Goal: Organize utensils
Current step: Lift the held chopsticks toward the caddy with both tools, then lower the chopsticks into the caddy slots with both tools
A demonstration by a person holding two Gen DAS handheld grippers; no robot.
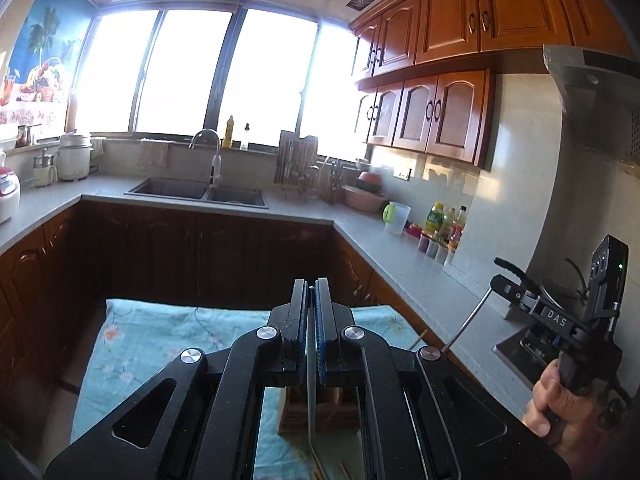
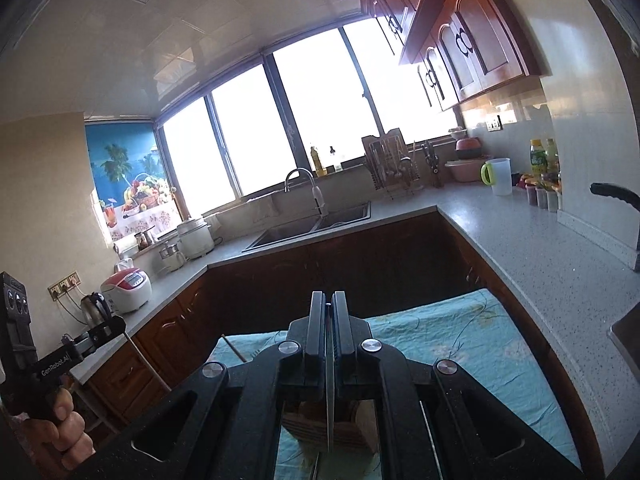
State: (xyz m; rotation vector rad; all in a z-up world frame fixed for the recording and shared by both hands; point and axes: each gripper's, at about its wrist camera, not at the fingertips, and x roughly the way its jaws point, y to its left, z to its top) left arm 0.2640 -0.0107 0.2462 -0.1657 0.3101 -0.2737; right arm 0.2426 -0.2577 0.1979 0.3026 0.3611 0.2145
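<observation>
My left gripper (image 1: 311, 286) is shut on a thin metal utensil handle (image 1: 310, 396) that hangs down over a wooden utensil holder (image 1: 320, 412) on a blue floral cloth (image 1: 160, 336). My right gripper (image 2: 330, 296) is shut on a similar thin metal utensil (image 2: 330, 412) above the wooden holder (image 2: 316, 424). From the left wrist view the right gripper body (image 1: 560, 316) shows at the right with a metal rod (image 1: 466, 326) hanging from it. The utensils' lower ends are hidden. Chopsticks (image 1: 344, 472) lie on the cloth near the holder.
A grey L-shaped counter (image 2: 540, 248) runs round the kitchen, with a double sink (image 1: 200, 192), a dish rack (image 1: 296, 168), bottles and a cup (image 1: 396, 218) to the right, and rice cookers (image 2: 126, 286) to the left. Wooden cabinets hang above.
</observation>
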